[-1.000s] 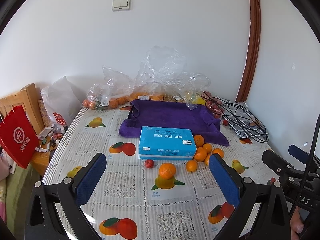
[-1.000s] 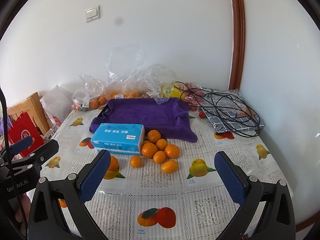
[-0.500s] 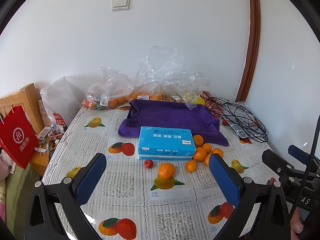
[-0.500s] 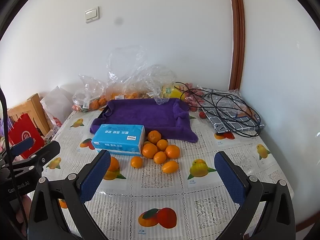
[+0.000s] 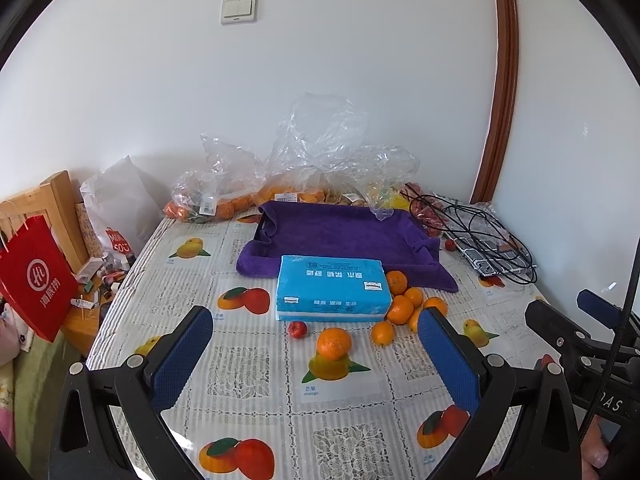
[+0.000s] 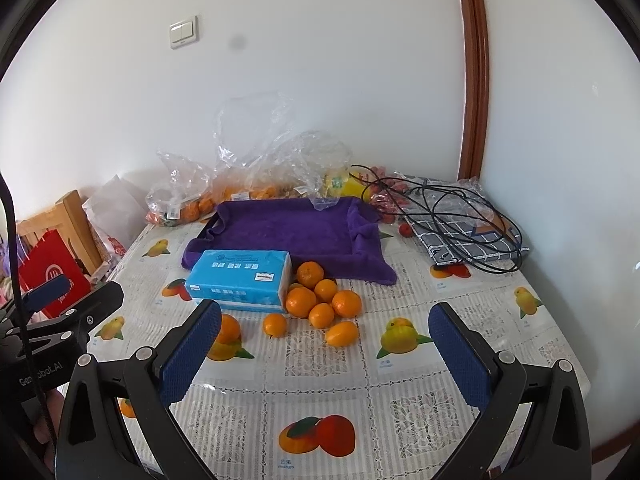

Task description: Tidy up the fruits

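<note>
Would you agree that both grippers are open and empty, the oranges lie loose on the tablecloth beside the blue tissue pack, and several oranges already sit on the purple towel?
Not quite: the purple towel has no oranges on it, as the right wrist view shows. The rest holds: the left gripper and right gripper are open and empty, and the oranges lie loose beside the blue tissue pack.

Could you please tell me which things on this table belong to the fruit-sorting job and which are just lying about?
Belongs to the job:
loose orange mandarins
lone mandarin
small red fruit
purple cloth-lined tray
open left claw
open right claw

Just lying about:
blue tissue pack
tangled black cable
red paper bag
</note>
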A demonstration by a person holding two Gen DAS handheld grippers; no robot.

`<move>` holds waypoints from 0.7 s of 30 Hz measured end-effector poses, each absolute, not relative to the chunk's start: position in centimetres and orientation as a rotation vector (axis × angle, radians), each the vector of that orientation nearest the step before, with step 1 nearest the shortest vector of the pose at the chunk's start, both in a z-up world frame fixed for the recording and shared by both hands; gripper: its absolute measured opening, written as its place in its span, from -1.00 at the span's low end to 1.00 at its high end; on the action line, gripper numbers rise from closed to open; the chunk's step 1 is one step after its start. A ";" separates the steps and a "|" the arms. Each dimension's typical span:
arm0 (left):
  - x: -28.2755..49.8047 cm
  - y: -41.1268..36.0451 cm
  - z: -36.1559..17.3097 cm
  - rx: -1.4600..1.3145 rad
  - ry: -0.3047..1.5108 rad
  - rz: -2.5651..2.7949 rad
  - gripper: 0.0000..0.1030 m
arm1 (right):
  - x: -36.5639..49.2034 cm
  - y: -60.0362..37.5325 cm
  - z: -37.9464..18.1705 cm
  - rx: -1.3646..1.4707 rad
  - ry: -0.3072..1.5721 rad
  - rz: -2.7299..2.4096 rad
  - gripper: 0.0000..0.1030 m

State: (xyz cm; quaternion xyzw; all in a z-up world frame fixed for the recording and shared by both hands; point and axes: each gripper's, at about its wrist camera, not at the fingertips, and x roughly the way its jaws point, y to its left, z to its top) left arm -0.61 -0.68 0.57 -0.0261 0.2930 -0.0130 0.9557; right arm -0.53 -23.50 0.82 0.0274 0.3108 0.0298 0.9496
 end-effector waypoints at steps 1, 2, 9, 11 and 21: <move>-0.6 -0.7 0.6 -0.055 0.594 -0.029 1.00 | -0.5 -23.4 0.8 0.050 0.632 0.060 0.99; -0.5 -0.7 0.6 -0.057 0.596 -0.034 1.00 | -0.5 -23.4 0.8 0.047 0.630 0.057 0.99; -0.3 -0.4 0.5 -0.075 0.606 0.003 1.00 | -0.1 -23.6 0.6 0.057 0.635 0.073 0.99; -0.1 -0.3 0.3 -0.080 0.604 0.019 1.00 | 0.1 -23.7 0.4 0.060 0.632 0.075 0.99; 2.3 -1.2 -1.1 -0.020 0.625 -0.006 1.00 | 2.6 -23.5 -2.1 0.013 0.678 0.035 0.99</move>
